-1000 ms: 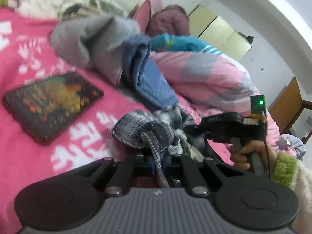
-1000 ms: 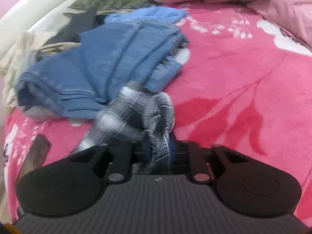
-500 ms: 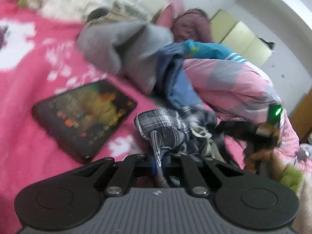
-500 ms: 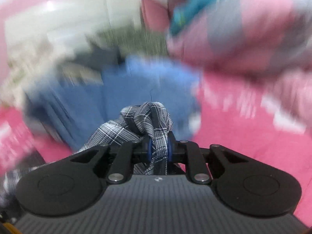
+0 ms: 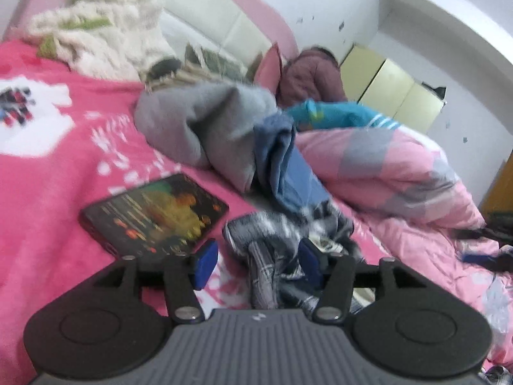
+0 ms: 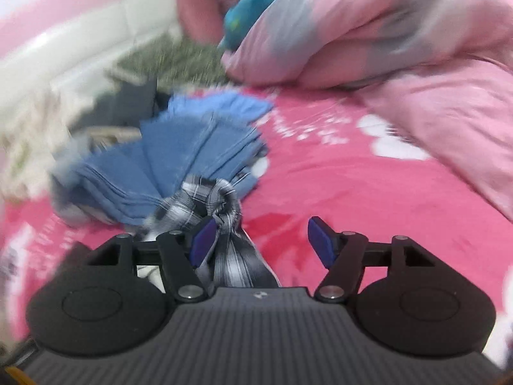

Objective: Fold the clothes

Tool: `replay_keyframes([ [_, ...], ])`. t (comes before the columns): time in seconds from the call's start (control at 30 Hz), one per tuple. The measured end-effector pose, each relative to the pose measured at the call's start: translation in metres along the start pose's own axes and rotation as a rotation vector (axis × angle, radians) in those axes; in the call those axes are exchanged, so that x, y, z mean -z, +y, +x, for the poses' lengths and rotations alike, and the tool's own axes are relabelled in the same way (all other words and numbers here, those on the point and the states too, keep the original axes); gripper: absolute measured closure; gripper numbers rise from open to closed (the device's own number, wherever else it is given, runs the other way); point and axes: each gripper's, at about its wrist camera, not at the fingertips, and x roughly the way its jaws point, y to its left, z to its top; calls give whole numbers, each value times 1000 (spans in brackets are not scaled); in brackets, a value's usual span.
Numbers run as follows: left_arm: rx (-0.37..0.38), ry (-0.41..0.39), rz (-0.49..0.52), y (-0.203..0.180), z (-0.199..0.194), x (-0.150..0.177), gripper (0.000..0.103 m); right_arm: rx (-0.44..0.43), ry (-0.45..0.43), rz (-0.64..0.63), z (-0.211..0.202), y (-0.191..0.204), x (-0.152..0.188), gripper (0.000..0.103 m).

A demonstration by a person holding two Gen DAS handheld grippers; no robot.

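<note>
Plaid garment [image 5: 282, 240] beside the phone [image 5: 154, 215]: light, limp, bunches easily.
Left gripper [image 5: 256, 256] and right gripper [image 6: 263, 240] opening, cloth loose between jaws; regrip at hem corners.

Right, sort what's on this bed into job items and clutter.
Job: black-and-white plaid garment, between both opening tongs, left tongs, right tongs; folded blue denim jeans; crumpled grey sweatshirt.

Clutter: black smartphone with lit screen; pink-and-grey checked duvet; cream fringed blanket.
</note>
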Motion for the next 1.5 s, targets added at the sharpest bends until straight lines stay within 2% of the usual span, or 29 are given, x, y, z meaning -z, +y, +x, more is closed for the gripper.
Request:
replay_keyframes([
  [0.1, 32, 9, 33, -13, -14, 1, 47, 14, -55, 85, -81, -23, 24, 39],
  [0.2, 95, 47, 84, -32, -25, 6, 46, 88, -75, 119, -145, -47, 62, 39],
  [0.3, 181, 117, 152, -58, -24, 11, 42, 202, -64, 156, -186, -69, 106, 39],
  [0.37, 229, 178, 213, -79, -16, 14, 39, 265, -53, 233, -202, -91, 132, 39],
  [0.5, 293, 249, 345, -117, 9, 31, 39, 328, -81, 391, -224, -132, 168, 41],
  [0.57, 277, 274, 400, -125, 19, 44, 40, 328, -104, 406, -228, -141, 179, 52],
  [0.63, 257, 305, 439, -128, 28, 57, 40, 331, -115, 369, -228, -140, 183, 60],
  [0.67, 244, 326, 441, -126, 31, 62, 40, 304, -96, 336, -228, -137, 184, 64],
  [0.77, 242, 348, 418, -119, 36, 66, 40, 306, -109, 175, -222, -126, 177, 64],
  [0.83, 246, 349, 405, -116, 37, 67, 40, 320, -82, 102, -211, -122, 173, 64],
  [0.9, 251, 340, 408, -115, 36, 69, 38, 339, -34, 117, -196, -132, 177, 84],
  [0.93, 259, 338, 409, -115, 35, 70, 36, 329, -16, 157, -191, -140, 181, 99],
  [0.97, 266, 339, 407, -115, 36, 69, 34, 316, -20, 223, -191, -150, 190, 101],
  [1.1, 279, 342, 391, -114, 37, 67, 33, 255, -113, 435, -220, -168, 231, 102],
  [1.23, 279, 342, 398, -116, 39, 68, 32, 300, -90, 528, -243, -166, 284, 103],
  [1.27, 277, 342, 402, -117, 39, 68, 32, 329, -51, 517, -243, -165, 295, 103],
  [1.33, 277, 341, 405, -117, 38, 69, 31, 332, -64, 515, -253, -162, 300, 102],
  [1.37, 277, 341, 406, -117, 38, 69, 30, 347, -94, 483, -261, -156, 293, 99],
  [1.43, 286, 343, 403, -116, 38, 69, 27, 345, -198, 340, -273, -136, 272, 97],
  [1.5, 292, 344, 401, -116, 38, 69, 26, 306, -234, 207, -270, -119, 248, 68],
])
